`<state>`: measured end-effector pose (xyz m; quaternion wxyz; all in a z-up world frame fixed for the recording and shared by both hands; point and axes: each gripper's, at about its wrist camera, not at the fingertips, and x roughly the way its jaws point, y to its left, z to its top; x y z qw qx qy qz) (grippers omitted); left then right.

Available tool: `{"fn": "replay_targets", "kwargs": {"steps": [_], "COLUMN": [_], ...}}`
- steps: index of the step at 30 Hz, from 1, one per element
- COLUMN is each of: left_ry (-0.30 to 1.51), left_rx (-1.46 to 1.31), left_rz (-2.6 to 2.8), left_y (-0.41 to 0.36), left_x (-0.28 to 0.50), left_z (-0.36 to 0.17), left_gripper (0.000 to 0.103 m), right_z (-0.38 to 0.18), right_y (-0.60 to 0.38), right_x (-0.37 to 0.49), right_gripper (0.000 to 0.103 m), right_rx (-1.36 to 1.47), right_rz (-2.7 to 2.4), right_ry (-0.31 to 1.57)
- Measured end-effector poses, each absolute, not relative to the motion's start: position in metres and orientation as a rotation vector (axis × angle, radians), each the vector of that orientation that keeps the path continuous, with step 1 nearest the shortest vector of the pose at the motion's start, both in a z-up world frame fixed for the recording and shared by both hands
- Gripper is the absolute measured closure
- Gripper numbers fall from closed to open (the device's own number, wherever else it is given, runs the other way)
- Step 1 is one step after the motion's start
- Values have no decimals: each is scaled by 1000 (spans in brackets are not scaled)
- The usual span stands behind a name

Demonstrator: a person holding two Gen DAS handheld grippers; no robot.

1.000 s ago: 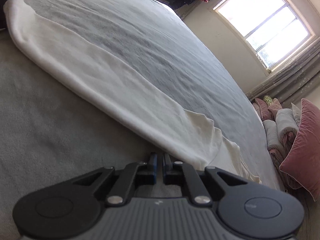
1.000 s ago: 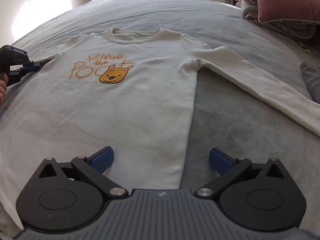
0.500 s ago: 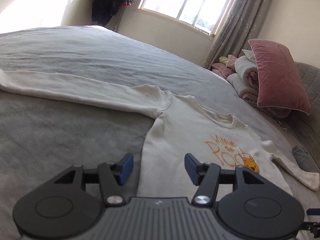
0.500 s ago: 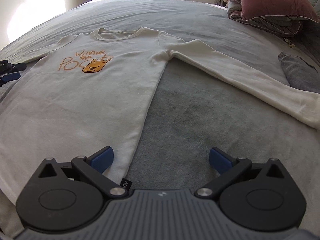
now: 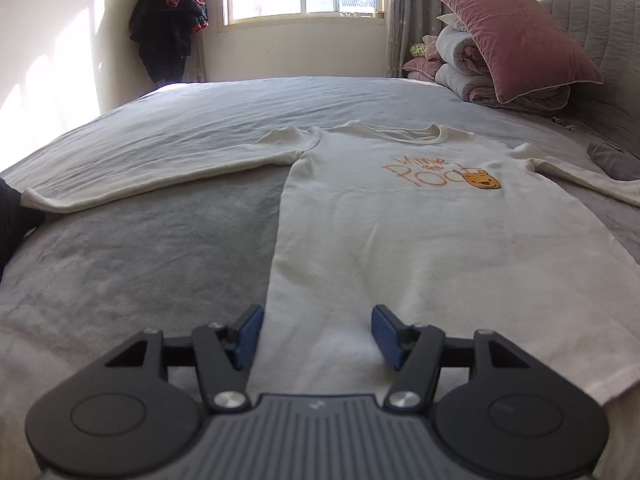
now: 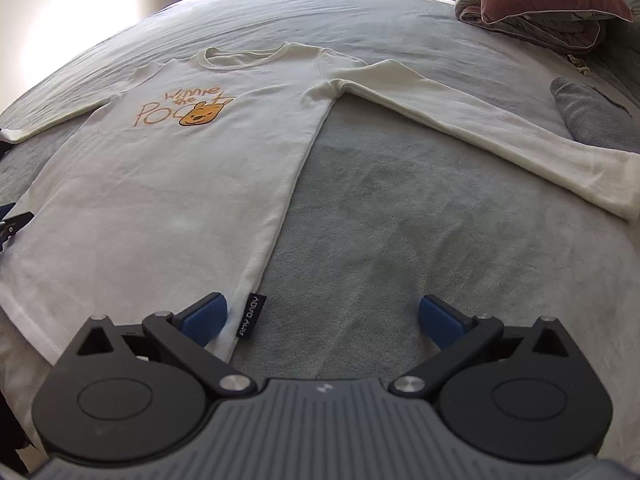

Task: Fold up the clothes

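A cream long-sleeved shirt [image 5: 400, 240] with an orange bear print [image 5: 484, 181] lies flat, front up, on the grey bed, both sleeves spread out. It also shows in the right wrist view [image 6: 168, 184]. My left gripper [image 5: 316, 336] is open and empty, low over the shirt's lower left hem corner, its jaws astride the side seam. My right gripper [image 6: 322, 320] is open and empty over the lower right hem corner, by a small black label [image 6: 251, 316]. The left gripper's tip [image 6: 12, 224] shows at the left edge of the right wrist view.
The grey bed cover [image 5: 140, 260] spreads around the shirt. A pink pillow [image 5: 516, 36] on folded quilts [image 5: 460, 68] sits at the head of the bed. A grey garment [image 6: 592, 116] lies by the right sleeve. Dark clothes [image 5: 168, 20] hang beside the window.
My left gripper opened, let go of the left sleeve and swung round to the shirt's lower left hem. My right gripper drifted right to the lower right hem corner, still open.
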<state>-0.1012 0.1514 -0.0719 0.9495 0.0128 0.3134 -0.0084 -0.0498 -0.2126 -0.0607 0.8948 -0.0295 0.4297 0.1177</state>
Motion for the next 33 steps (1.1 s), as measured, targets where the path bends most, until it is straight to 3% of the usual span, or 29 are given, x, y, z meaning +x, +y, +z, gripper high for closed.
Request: {"fn": "replay_targets", "kwargs": {"steps": [15, 33], "left_ry": [665, 587], "left_rx": [-25, 1], "left_rz": [8, -167], "left_y": [94, 7], "left_x": [-99, -20], "left_z": [-41, -25], "left_gripper": [24, 17], "right_z": [-51, -58], "right_y": [-224, -261], "right_x": [-71, -53], "right_gripper": [0, 0], "right_rx": [-93, 52], "right_rz": [242, 105], "right_ry": [867, 887]}}
